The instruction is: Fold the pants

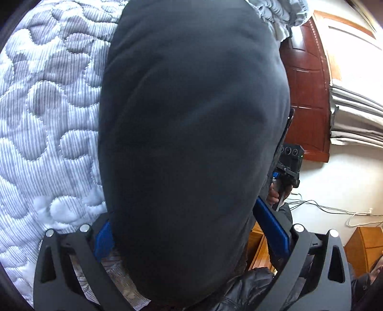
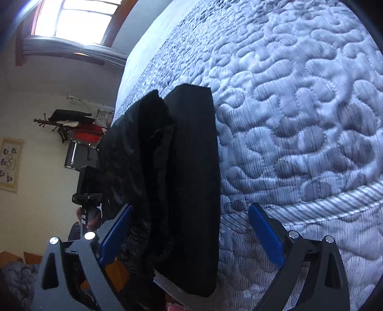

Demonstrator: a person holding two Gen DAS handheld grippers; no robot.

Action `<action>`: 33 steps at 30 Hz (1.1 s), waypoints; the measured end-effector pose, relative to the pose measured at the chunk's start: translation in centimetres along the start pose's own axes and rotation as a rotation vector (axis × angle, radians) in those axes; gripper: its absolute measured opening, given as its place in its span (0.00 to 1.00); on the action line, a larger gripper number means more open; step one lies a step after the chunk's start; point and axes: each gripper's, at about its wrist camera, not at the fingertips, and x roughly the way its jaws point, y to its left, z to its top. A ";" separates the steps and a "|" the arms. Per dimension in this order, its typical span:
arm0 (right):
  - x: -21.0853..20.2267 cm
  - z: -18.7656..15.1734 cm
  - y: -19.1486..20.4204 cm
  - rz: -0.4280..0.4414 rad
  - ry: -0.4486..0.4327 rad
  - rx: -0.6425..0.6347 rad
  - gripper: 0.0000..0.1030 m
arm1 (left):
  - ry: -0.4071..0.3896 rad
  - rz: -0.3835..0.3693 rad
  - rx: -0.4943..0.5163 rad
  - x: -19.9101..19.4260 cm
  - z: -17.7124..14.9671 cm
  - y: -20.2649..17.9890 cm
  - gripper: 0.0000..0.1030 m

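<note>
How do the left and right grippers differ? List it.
Pants fill the left gripper gap entirely; in the right gripper they sit by one pad, quilt showing beside the other. Fabric partly hides one left gripper pad; the right gripper pads both show. Both stand wide open, blue-padded.

A quilted blue-grey bedspread (image 2: 299,107) covers the bed, with a red-brown wooden door (image 1: 308,95) and a window (image 2: 79,21) behind.

Left wrist view: looks along its tool (image 1: 191,236), tilted down, hard up against the pants (image 1: 191,143), which fill most of the frame; bed (image 1: 47,119) at left. Right wrist view: same downward tilt, slightly farther back, pants (image 2: 191,191) at centre-left, bed (image 2: 299,119) beyond. Both share pants and bed.
</note>
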 end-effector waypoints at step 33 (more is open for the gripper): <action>1.6 -1.9 5.1 0.056 0.023 -0.151 0.47 | -0.071 -0.147 -0.104 3.9 -0.8 -2.5 0.47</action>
